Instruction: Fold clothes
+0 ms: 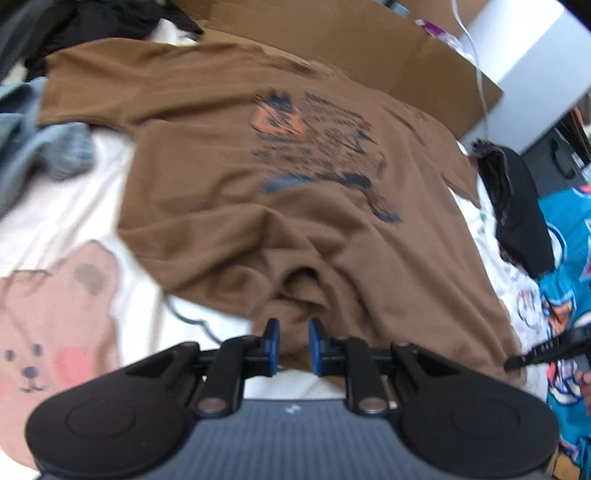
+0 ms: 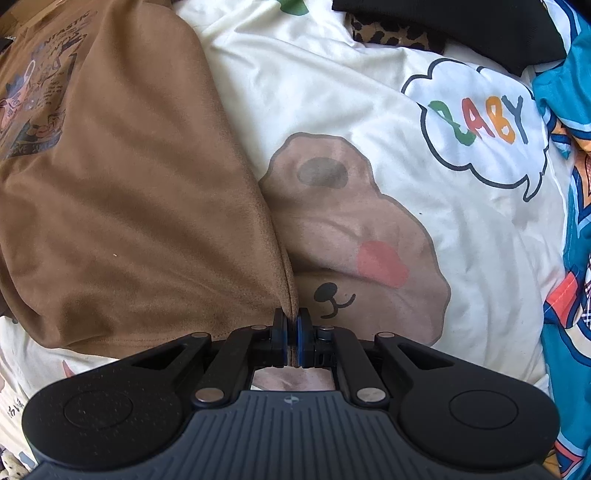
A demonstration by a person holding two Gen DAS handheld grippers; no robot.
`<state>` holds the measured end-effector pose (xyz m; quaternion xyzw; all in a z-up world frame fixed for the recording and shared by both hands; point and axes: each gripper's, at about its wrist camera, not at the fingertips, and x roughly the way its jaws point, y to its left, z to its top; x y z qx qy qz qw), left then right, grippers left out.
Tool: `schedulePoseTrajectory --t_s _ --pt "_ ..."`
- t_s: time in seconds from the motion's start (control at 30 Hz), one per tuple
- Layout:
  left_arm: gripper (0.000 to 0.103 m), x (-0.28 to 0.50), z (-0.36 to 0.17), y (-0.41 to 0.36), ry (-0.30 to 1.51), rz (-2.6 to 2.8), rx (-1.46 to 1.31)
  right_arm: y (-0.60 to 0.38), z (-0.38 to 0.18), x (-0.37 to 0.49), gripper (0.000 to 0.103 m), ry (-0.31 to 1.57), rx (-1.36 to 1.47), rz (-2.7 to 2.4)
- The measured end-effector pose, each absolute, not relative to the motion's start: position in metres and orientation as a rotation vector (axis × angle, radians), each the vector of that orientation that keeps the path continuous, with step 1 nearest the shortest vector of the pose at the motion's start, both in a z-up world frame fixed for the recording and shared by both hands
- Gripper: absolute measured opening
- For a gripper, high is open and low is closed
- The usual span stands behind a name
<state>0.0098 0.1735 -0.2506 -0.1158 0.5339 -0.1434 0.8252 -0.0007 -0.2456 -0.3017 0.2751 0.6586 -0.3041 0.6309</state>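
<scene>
Right hand-held gripper (image 2: 291, 334) pinches brown T-shirt (image 2: 129, 221) beside "BABY" sheet (image 2: 295, 92).

Colours only
Brown shirt (image 1: 229, 192), blue-orange print; cream sheet (image 2: 314, 92), tan bear, multicoloured "BABY"; teal cloth (image 2: 576, 229) right.

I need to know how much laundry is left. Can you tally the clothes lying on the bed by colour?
Brown: 1, the printed T-shirt
Grey-blue: 1, a crumpled garment
Black: 2, a pile and a garment
Teal: 1, a patterned garment
Total: 5
</scene>
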Motion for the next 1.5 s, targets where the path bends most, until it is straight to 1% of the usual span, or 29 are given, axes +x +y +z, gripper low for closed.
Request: schedulePoseTrajectory --t_s 0.2,0.37,0.53,0.57,0.63,0.7,0.77,0.93,1.07,1.1,1.13,1.17,1.2,1.27,1.5 --pt "0.016 0.029 -0.246 0.194 1.121 -0.206 -0.29 -0.243 -0.302 -0.001 0.003 1.505 0.642 -0.706" --pt "0.017 0.043 -0.255 0.177 1.141 -0.184 -0.214 -0.239 -0.305 0.001 0.003 1.505 0.648 -0.709" --pt "0.018 0.05 -0.268 0.155 1.147 -0.205 -0.202 -0.235 -0.308 0.002 0.003 1.508 0.661 -0.714" --pt "0.02 0.051 -0.268 0.151 1.145 -0.211 -0.206 -0.234 -0.309 0.002 0.003 1.508 0.662 -0.716" --pt "0.027 0.051 -0.269 0.146 1.143 -0.227 -0.219 -0.231 -0.309 0.004 0.003 1.51 0.662 -0.715" --pt "0.041 0.05 -0.269 0.145 1.145 -0.23 -0.237 -0.228 -0.31 0.005 0.003 1.513 0.662 -0.717" --pt "0.046 0.049 -0.269 0.143 1.148 -0.233 -0.254 -0.226 -0.311 0.007 0.003 1.516 0.66 -0.717" --pt "0.047 0.047 -0.27 0.142 1.154 -0.233 -0.315 -0.219 -0.311 0.011 0.003 1.522 0.653 -0.713" --pt "0.042 0.048 -0.275 0.147 1.176 -0.216 -0.412 -0.214 -0.311 0.012 0.003 1.522 0.655 -0.713" --pt "0.033 0.048 -0.277 0.15 1.181 -0.214 -0.445 -0.213 -0.311 0.012 0.003 1.522 0.656 -0.713" --pt "0.026 0.048 -0.279 0.152 1.186 -0.212 -0.477 -0.212 -0.311 0.013 0.003 1.52 0.658 -0.715" --pt "0.013 0.049 -0.282 0.154 1.197 -0.211 -0.505 -0.211 -0.31 0.014 0.003 1.519 0.66 -0.716" --pt "0.009 0.048 -0.283 0.156 1.206 -0.209 -0.532 -0.209 -0.31 0.014 0.003 1.517 0.663 -0.717" --pt "0.007 0.044 -0.28 0.161 1.195 -0.21 -0.56 -0.207 -0.309 0.015 0.003 1.513 0.671 -0.72" --pt "0.007 0.021 -0.247 0.188 1.172 -0.224 -0.501 -0.199 -0.296 0.019 0.003 1.493 0.651 -0.733"
